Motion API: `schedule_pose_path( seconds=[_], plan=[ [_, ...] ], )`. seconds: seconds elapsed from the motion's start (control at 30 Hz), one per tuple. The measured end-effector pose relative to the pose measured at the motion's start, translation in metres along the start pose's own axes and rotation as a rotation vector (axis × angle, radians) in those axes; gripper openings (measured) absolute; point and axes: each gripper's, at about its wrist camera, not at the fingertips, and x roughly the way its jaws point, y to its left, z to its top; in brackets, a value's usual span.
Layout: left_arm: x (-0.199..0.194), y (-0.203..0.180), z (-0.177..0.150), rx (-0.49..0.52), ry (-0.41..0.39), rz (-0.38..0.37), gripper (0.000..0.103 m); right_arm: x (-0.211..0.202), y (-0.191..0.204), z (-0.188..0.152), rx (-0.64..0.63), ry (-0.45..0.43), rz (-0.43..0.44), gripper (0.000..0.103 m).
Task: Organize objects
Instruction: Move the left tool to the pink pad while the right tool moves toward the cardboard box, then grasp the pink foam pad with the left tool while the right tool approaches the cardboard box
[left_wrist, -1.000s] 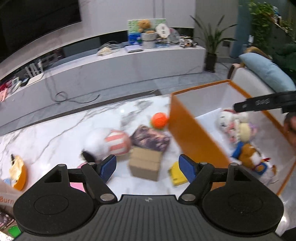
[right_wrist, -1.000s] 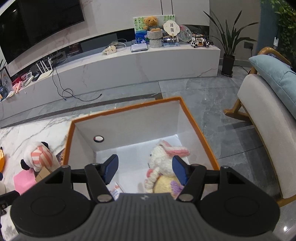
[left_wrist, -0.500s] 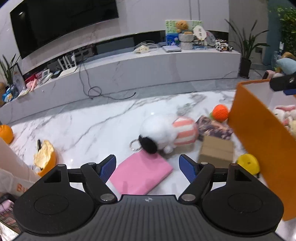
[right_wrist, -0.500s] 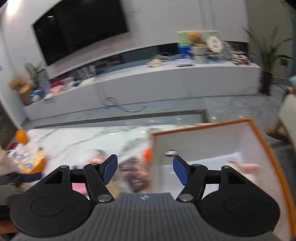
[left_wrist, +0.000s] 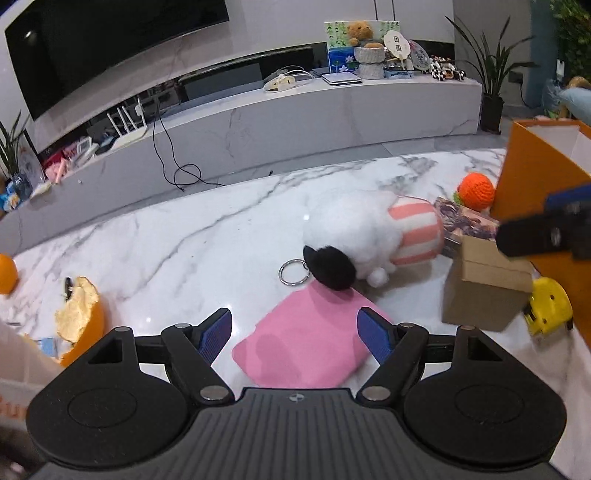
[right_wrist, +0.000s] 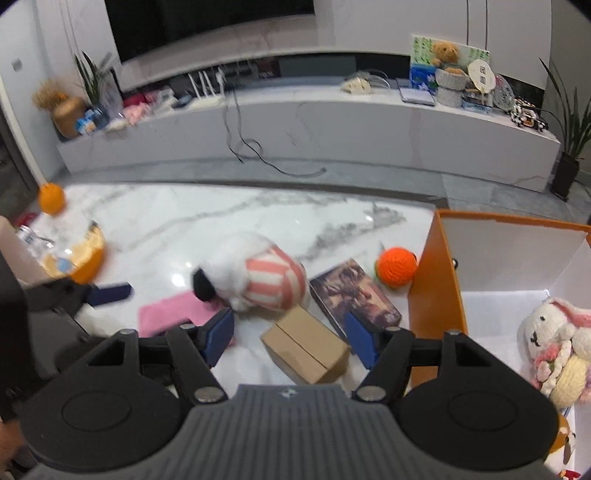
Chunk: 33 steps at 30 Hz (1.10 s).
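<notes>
Ahead, both hand-held grippers spread, empty; plush toy (left_wrist: 373, 236) seemingly overlaps pink cloth (left_wrist: 306, 347) beside cardboard box (right_wrist: 306, 345).

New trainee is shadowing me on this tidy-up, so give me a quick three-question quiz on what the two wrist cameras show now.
1. True or false: the left gripper holds the pink cloth.
2. What touches the orange bin: A) orange knitted ball, B) key ring, C) pink cloth?
3. What toy lies in the bin?

Key: 1 false, its jaws are open above the cloth. 2 A. 3 a white knitted bunny.
</notes>
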Motion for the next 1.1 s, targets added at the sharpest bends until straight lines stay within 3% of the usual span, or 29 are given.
schedule_pose_path(
  seconds=[0.33,0.47,0.8,0.97,1.1],
  plan=[
    [0.023,0.016,-0.006,-0.153,-0.034,-0.032,0.089,0.028,-0.003,-0.019,-0.012,0.060,-0.049,0.069],
    [0.034,0.018,-0.008,-0.225,-0.018,-0.073,0.096,0.029,-0.004,-0.019,-0.016,0.067,-0.052,0.069],
    [0.043,0.034,-0.019,-0.342,-0.026,-0.158,0.103,0.031,-0.007,-0.019,-0.034,0.084,-0.055,0.072],
    [0.035,0.017,-0.020,-0.218,0.053,-0.180,0.103,0.032,-0.006,-0.017,-0.039,0.083,-0.055,0.073],
    [0.023,-0.015,-0.028,-0.003,0.099,-0.178,0.103,0.033,-0.006,-0.014,-0.037,0.081,-0.056,0.073]
  ],
)
